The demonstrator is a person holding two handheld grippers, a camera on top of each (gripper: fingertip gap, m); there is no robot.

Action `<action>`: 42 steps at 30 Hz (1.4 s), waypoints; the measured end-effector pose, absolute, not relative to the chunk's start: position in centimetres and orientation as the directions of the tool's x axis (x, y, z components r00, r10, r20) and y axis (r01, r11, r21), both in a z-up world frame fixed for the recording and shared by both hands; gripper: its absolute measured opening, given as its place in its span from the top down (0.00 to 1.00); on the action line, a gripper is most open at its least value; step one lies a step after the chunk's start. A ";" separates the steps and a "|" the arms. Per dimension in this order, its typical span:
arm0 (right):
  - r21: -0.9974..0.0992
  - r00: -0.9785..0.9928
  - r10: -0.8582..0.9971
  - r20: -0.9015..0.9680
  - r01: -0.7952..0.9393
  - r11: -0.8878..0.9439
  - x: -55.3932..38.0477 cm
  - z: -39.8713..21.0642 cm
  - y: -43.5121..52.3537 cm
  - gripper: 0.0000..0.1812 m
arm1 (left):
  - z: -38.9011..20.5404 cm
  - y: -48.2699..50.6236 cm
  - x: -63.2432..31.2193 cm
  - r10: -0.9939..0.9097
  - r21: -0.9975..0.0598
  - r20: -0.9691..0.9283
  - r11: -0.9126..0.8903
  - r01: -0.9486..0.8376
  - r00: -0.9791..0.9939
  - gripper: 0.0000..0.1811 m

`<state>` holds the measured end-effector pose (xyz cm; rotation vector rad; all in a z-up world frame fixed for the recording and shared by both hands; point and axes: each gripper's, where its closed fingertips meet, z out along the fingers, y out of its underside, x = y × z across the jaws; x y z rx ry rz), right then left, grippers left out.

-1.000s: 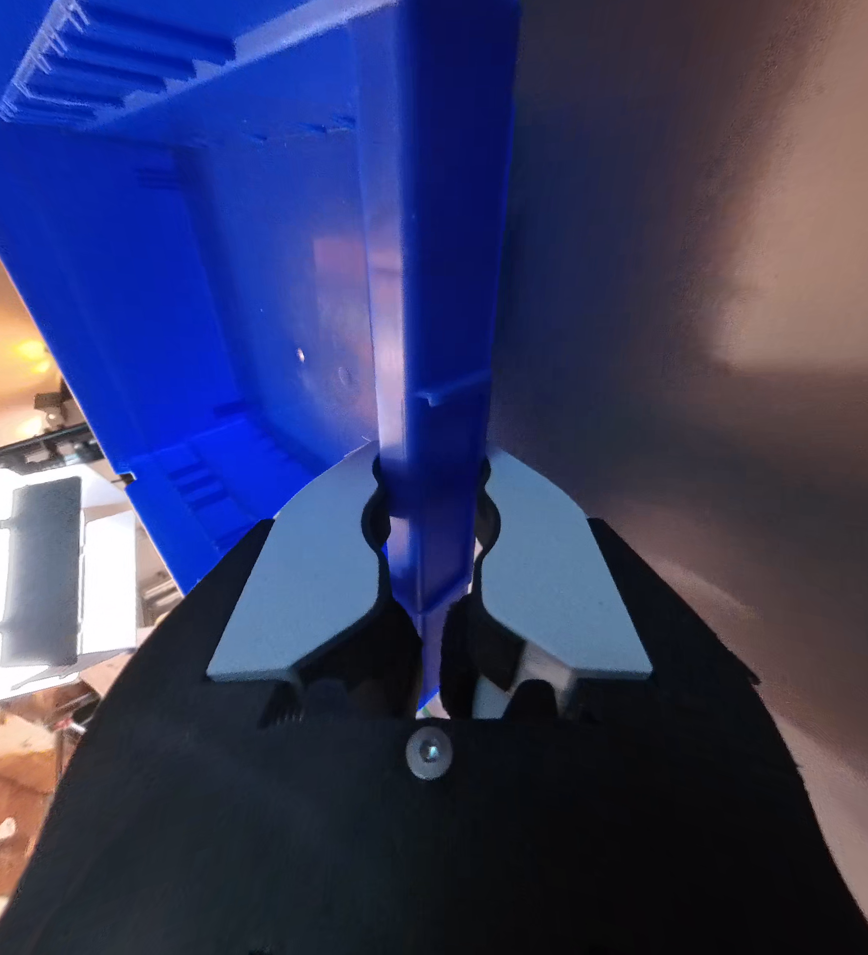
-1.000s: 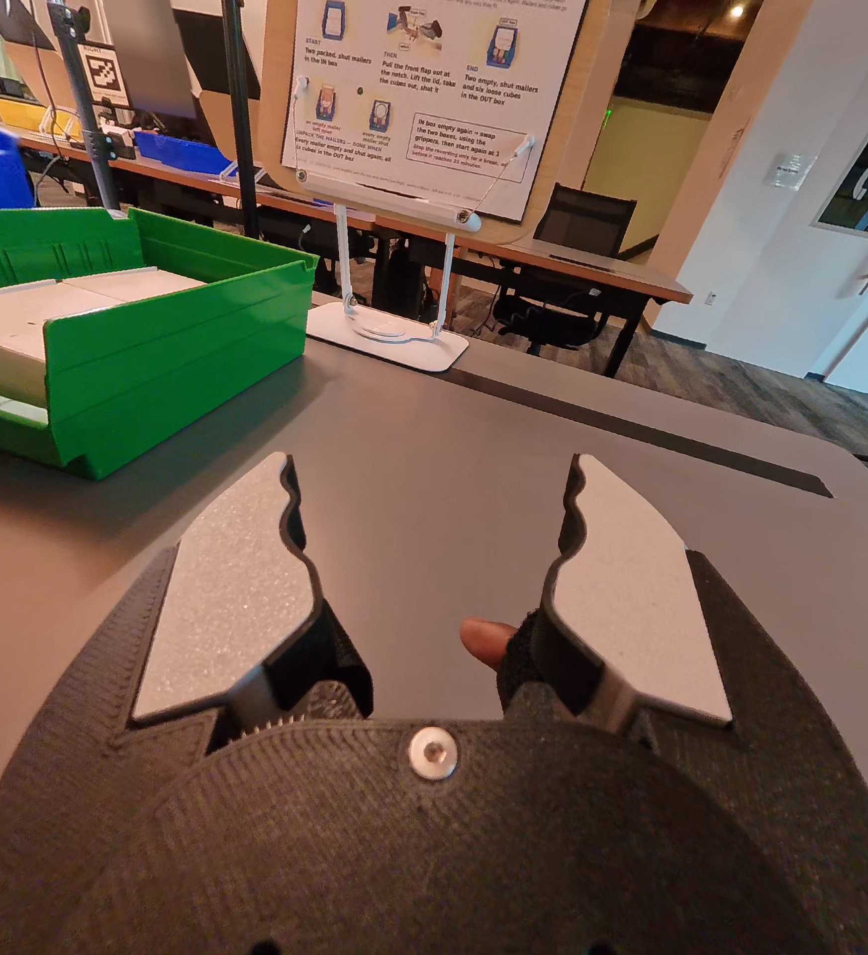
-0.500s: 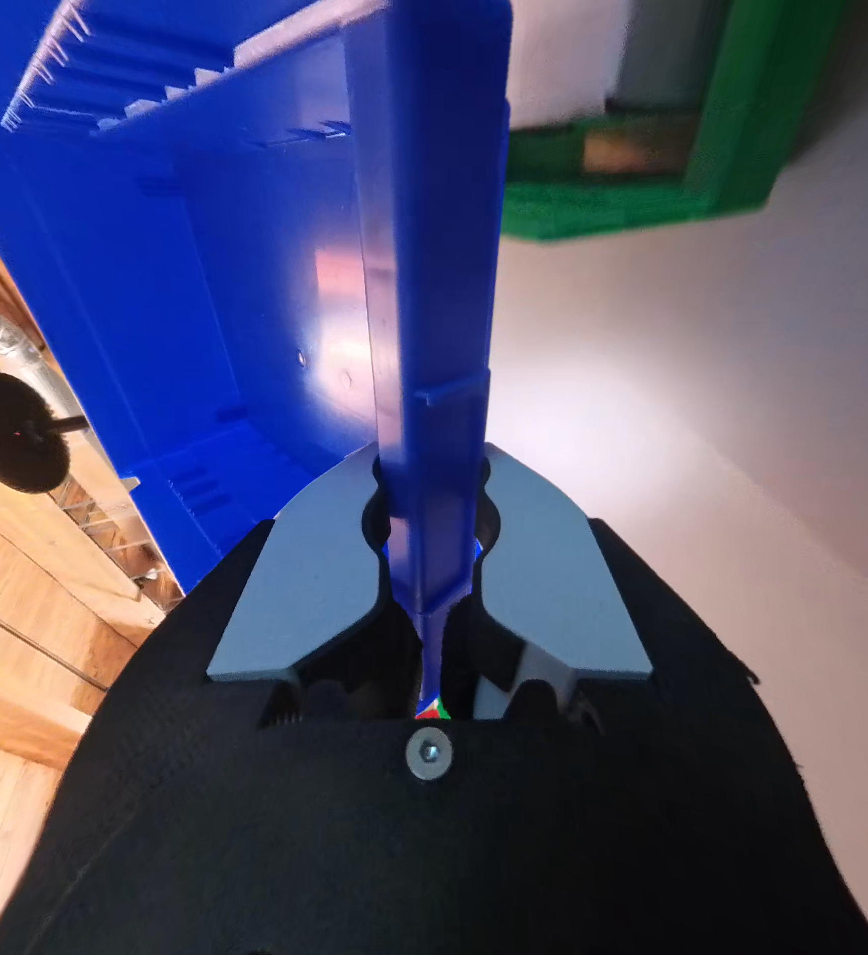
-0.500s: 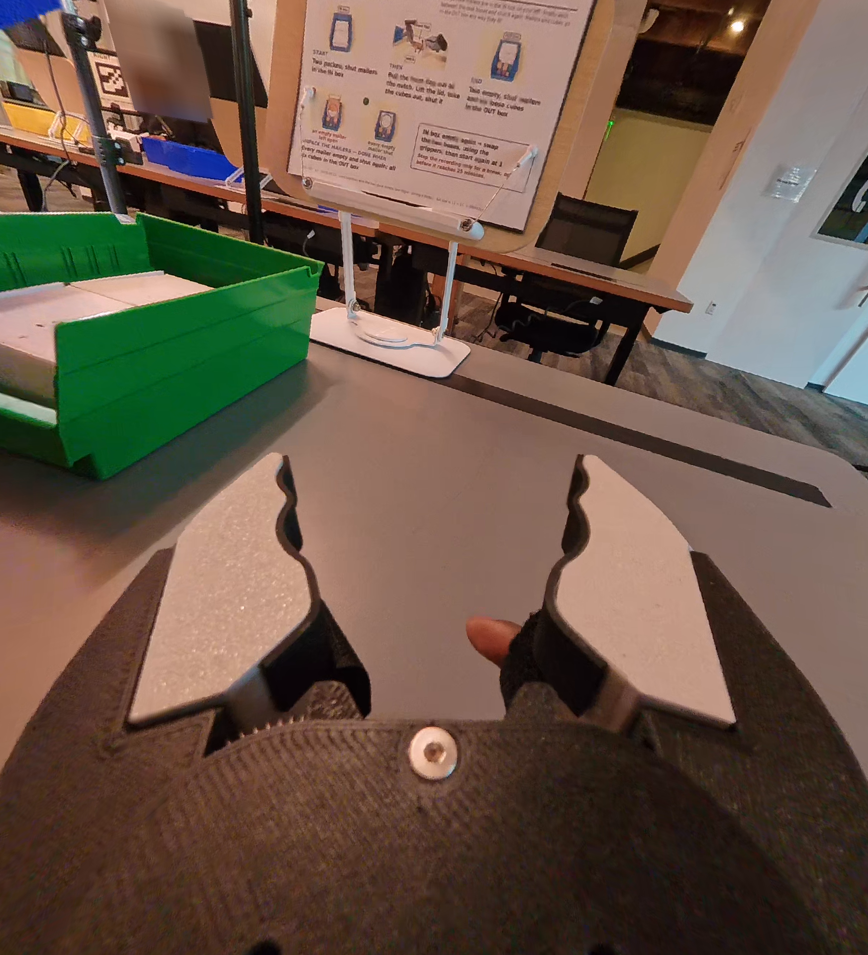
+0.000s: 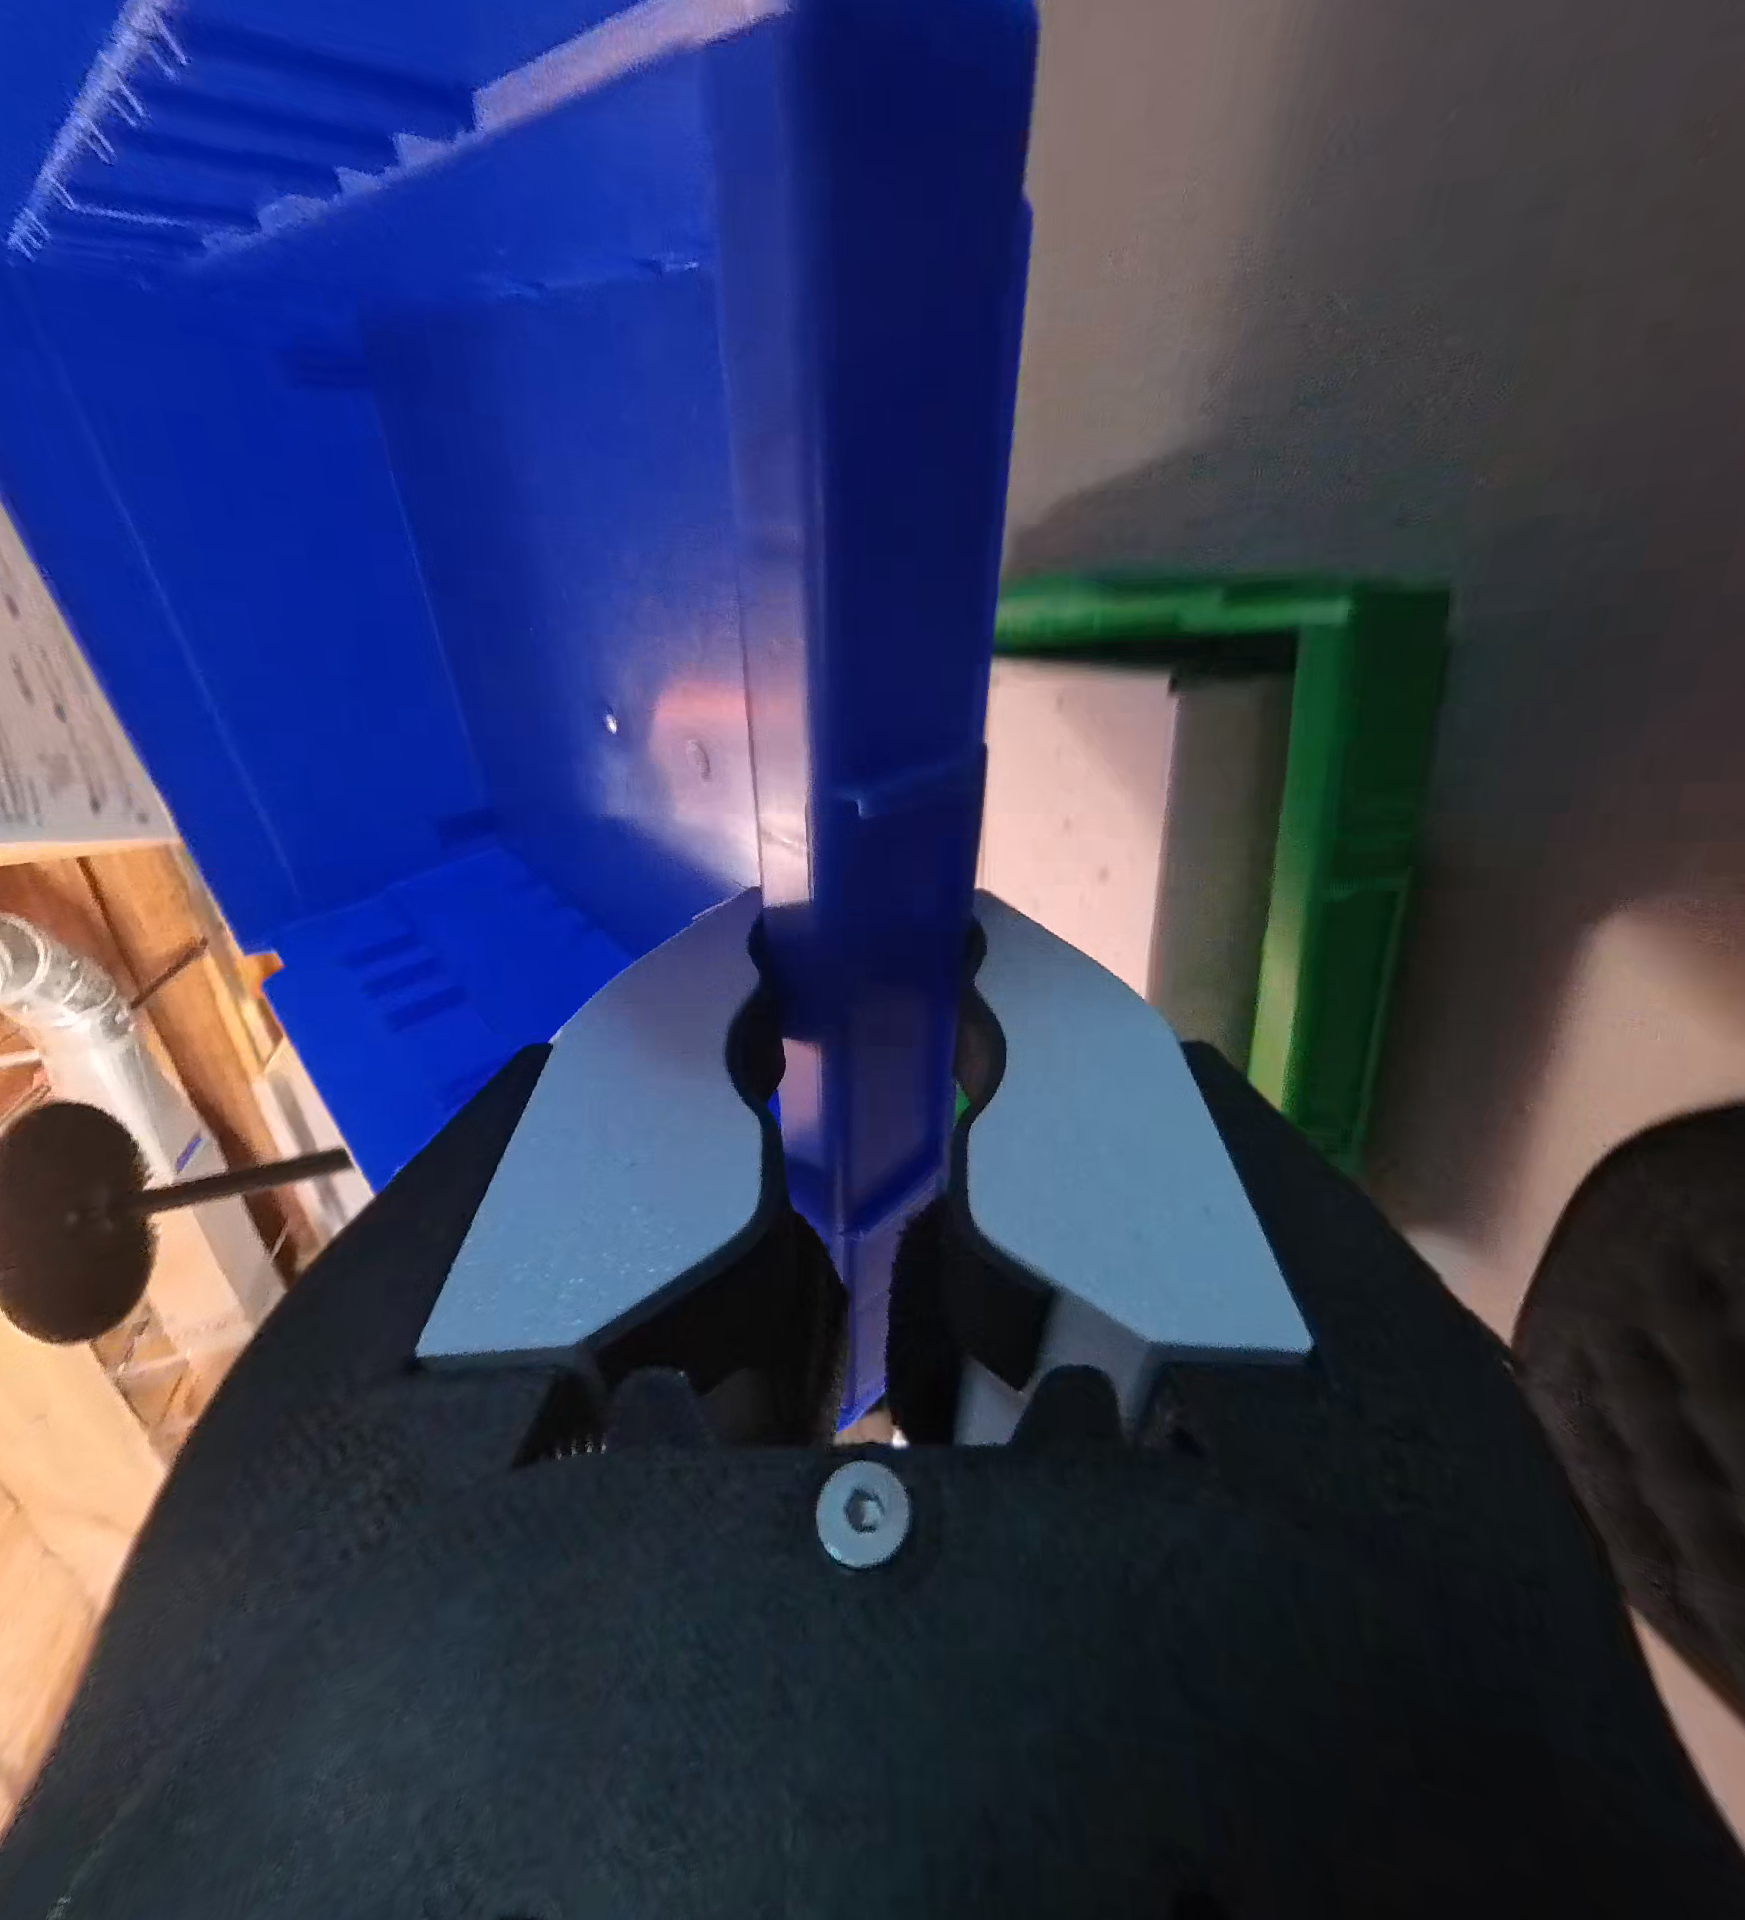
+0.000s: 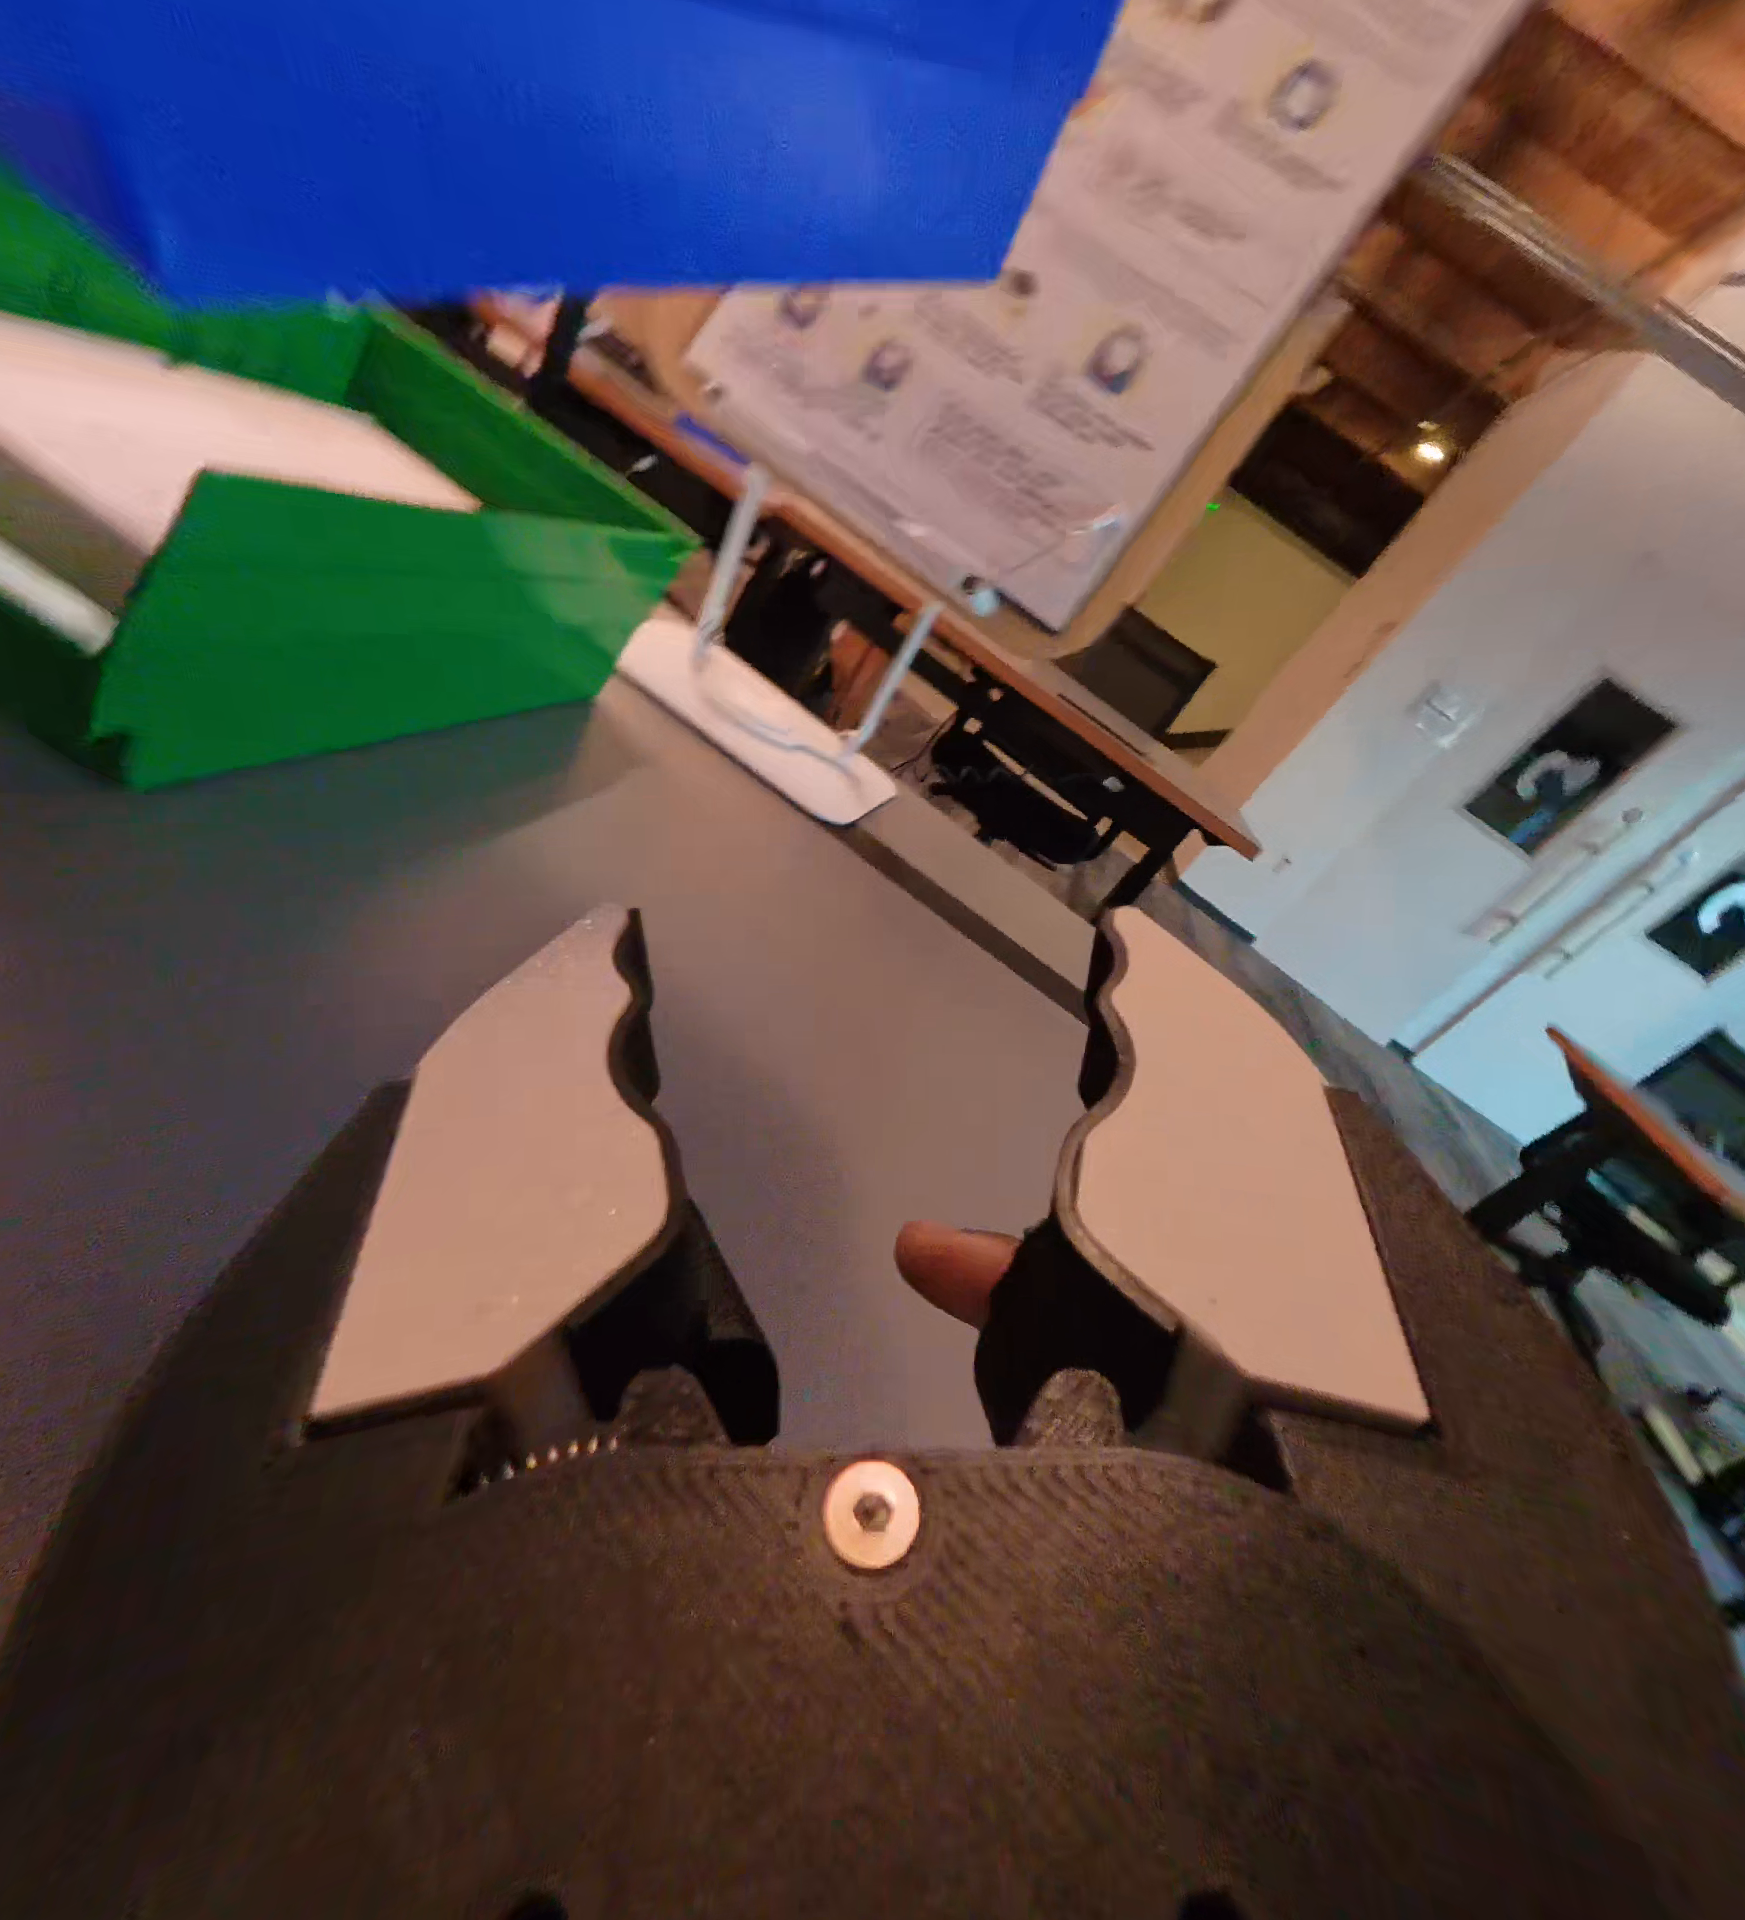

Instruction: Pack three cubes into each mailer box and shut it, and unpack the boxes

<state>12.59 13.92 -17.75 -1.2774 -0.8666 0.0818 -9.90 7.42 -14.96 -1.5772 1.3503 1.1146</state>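
Gripping: my left tongs (image 5: 868, 940) are clenched on the side wall of the blue bin (image 5: 411, 582), the wall running straight up between both pads
Left pads: the grey fingers (image 5: 619, 1143) press the blue wall from either side, with only the wall's thickness between them
Blue bin: lifted clear of the counter (image 6: 224, 987) and tilted; I see its bare inside and ribbed end wall in the left wrist view
Right tongs: my right tongs (image 6: 868, 940) are released, spread wide with nothing between them, hanging over the grey counter; a fingertip (image 6: 951, 1268) shows under the right finger
Green bin: green bin (image 6: 348, 613) sits on the counter, off to the left ahead of the right tongs, below the blue bin
Mailer boxes: white mailer boxes (image 6: 99, 436) lie shut inside the green bin; I cannot see any cubes
Only in left view: the blue bin's interior, the green bin from above (image 5: 1356, 831), the other gripper's black body (image 5: 1699, 1382) at the right edge
Only in right view: the blue bin's underside (image 6: 535, 135) overhead, blurred; an instruction board on a white stand (image 6: 1034, 343) at the counter's far edge
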 end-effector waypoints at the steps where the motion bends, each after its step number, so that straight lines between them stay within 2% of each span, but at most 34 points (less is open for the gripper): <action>1: -0.885 0.742 0.486 0.461 0.345 0.313 13.7 -17.0 14.4 0.57 | -15.2 7.9 -8.6 -0.332 -0.019 -0.941 -0.131 -0.991 0.062 0.84; 5: -0.972 0.937 0.338 0.086 0.005 0.233 20.8 -14.4 16.5 0.63 | -16.3 9.5 -3.8 -0.376 -0.032 -0.925 -0.088 -0.996 0.063 0.84; 7: -0.960 0.953 0.291 -0.088 -0.159 0.230 23.8 -13.8 16.7 0.64 | -17.0 10.4 -1.8 -0.387 -0.018 -0.921 -0.076 -0.997 0.046 0.84; 9: -0.941 0.945 0.281 -0.164 -0.236 0.244 25.1 -13.5 16.7 0.64 | -17.8 11.4 0.0 -0.404 -0.006 -0.914 -0.070 -0.997 0.034 0.84; 11: -0.938 0.945 0.280 -0.167 -0.240 0.252 25.1 -13.4 16.6 0.64 | -18.9 12.4 1.7 -0.433 -0.003 -0.901 -0.066 -0.998 0.031 0.84; 15: -0.939 0.950 0.270 -0.155 -0.227 0.259 25.2 -13.4 16.6 0.64 | -20.2 13.7 3.6 -0.476 0.071 -0.879 -0.091 -0.993 -0.019 0.83; 20: -0.916 0.942 0.244 -0.232 -0.296 0.270 26.7 -13.3 16.6 0.64 | -21.1 14.2 7.7 -0.537 -0.002 -0.843 -0.061 -0.998 0.035 0.84; 23: -0.906 0.928 0.249 -0.277 -0.338 0.253 27.1 -13.5 16.8 0.63 | -22.8 15.0 8.0 -0.545 0.003 -0.838 -0.071 -0.997 0.036 0.84; 31: -0.915 0.936 0.246 -0.252 -0.313 0.256 26.8 -13.6 16.7 0.64 | -28.6 15.2 7.7 -0.675 0.020 -0.735 -0.116 -0.993 0.064 0.84; 36: -0.919 0.936 0.251 -0.246 -0.308 0.246 26.6 -13.8 16.8 0.64 | -29.0 15.6 8.2 -0.633 -0.013 -0.770 -0.102 -0.995 0.075 0.83; 39: -0.925 0.938 0.259 -0.231 -0.294 0.241 26.2 -13.9 16.8 0.62 | -27.1 15.9 8.4 -0.491 -0.028 -0.870 -0.056 -0.998 0.052 0.66; 40: -0.928 0.940 0.258 -0.221 -0.285 0.242 26.1 -13.9 16.8 0.60 | -26.4 15.5 8.5 -0.461 -0.053 -0.885 -0.034 -0.998 0.063 0.62; 42: -0.925 0.940 0.281 -0.193 -0.270 0.268 25.5 -13.4 16.6 0.50 | -24.9 13.7 8.6 -0.445 -0.165 -0.883 0.001 -0.986 0.148 0.59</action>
